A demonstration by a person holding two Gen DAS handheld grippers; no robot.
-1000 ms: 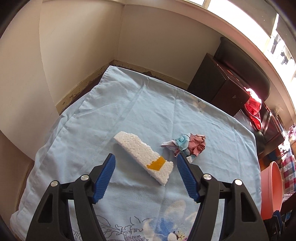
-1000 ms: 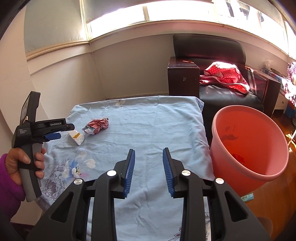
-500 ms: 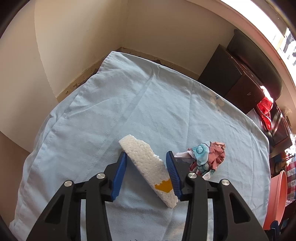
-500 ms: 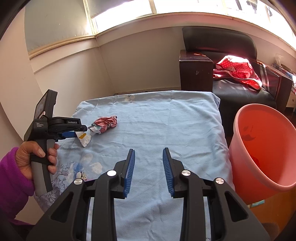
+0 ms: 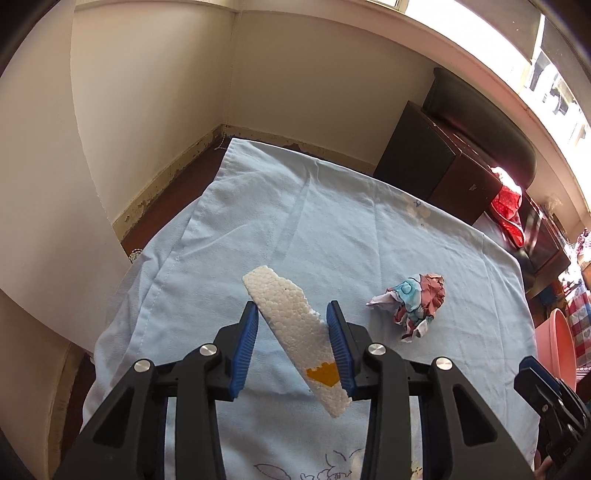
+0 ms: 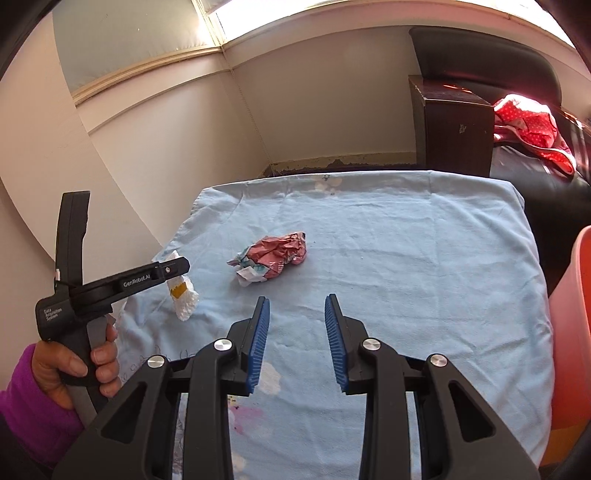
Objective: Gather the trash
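Left gripper (image 5: pixel 291 334), lower centre of frame, clamps across the mid-width of a white foam strip (image 5: pixel 291 317), seemingly light, stiff and crumbly, lifted off the blue cloth (image 5: pixel 332 229); right gripper (image 6: pixel 297 332) hovers open, empty.

Sunlit cream walls (image 5: pixel 155 92), dark sofa (image 6: pixel 517 74) beneath windows (image 6: pixel 236 11).

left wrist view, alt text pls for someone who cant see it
The left gripper has its blue pads closed on a white foam strip with an orange patch, above a light blue cloth. A crumpled pink and blue wrapper lies on the cloth to the right, and a pink bucket shows at the right edge.
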